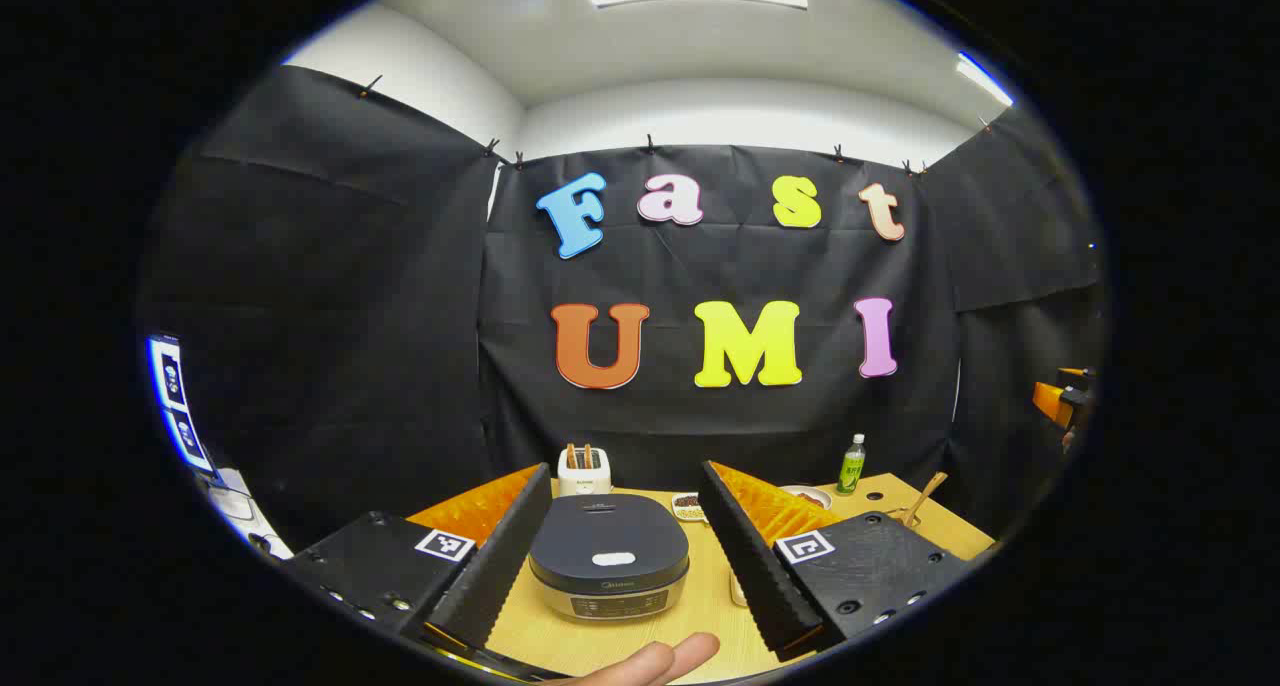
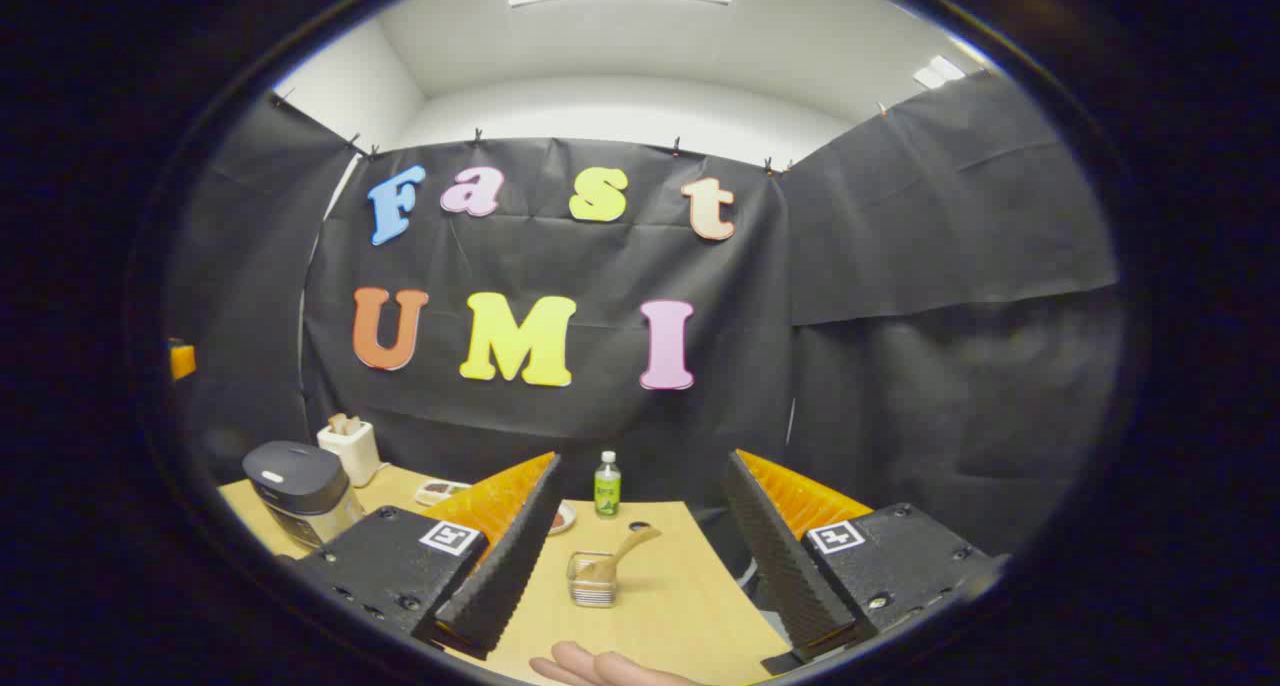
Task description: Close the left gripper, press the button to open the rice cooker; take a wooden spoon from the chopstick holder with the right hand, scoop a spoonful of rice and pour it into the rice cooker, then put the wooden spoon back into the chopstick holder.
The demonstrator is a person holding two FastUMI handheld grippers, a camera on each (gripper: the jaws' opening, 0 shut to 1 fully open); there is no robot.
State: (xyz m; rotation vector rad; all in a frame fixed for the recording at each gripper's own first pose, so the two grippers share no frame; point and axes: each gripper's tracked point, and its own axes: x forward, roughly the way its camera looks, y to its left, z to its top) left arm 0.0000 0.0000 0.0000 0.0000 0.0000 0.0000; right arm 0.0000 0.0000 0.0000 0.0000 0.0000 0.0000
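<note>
I see the dark grey rounded rice cooker [image 1: 608, 556] sitting lid-down on the light wooden desk [image 1: 640, 636], framed between my left tool's [image 1: 625, 566] spread fingers; small lettering marks its front, too fine for me to read. My right tool [image 2: 640, 566] also stands spread, holding nothing, with the clear chopstick holder [image 2: 591, 578] between its fingers, the pale wooden spoon [image 2: 625, 551] leaning out of it to the right. Beyond it stands a green-labelled bottle [image 2: 607, 485]. A white toaster [image 1: 584, 471] stands behind the cooker at the far edge. A fingertip [image 1: 660, 659] shows near my left tool.
</note>
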